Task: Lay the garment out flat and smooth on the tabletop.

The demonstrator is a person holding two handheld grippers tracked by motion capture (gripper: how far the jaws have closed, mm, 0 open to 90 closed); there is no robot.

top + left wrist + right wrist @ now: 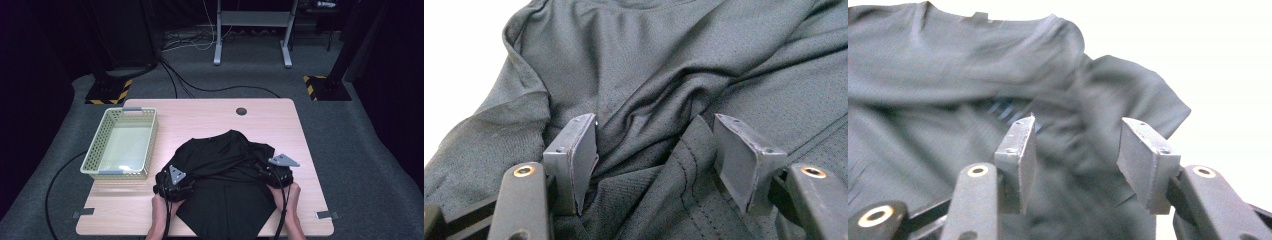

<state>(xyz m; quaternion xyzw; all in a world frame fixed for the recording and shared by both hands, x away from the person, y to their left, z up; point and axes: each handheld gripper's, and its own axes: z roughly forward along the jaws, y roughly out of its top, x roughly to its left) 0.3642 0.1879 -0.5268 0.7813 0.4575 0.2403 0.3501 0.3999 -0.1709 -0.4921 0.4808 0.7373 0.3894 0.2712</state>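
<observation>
A black T-shirt (225, 175) lies rumpled on the near half of the wooden table (205, 117), its lower part hanging over the front edge. My left gripper (176, 184) rests on the shirt's left side, and my right gripper (277, 170) on its right side. In the left gripper view the left gripper (655, 145) stands open over a bunched hem fold of the T-shirt (664, 65). In the right gripper view the right gripper (1075, 145) is open above the sleeve area of the T-shirt (948, 70), with nothing pinched.
A pale green plastic basket (121, 142) sits on the table's left side. A round cable hole (241, 111) marks the far edge. Stand bases and cables lie on the floor beyond the table.
</observation>
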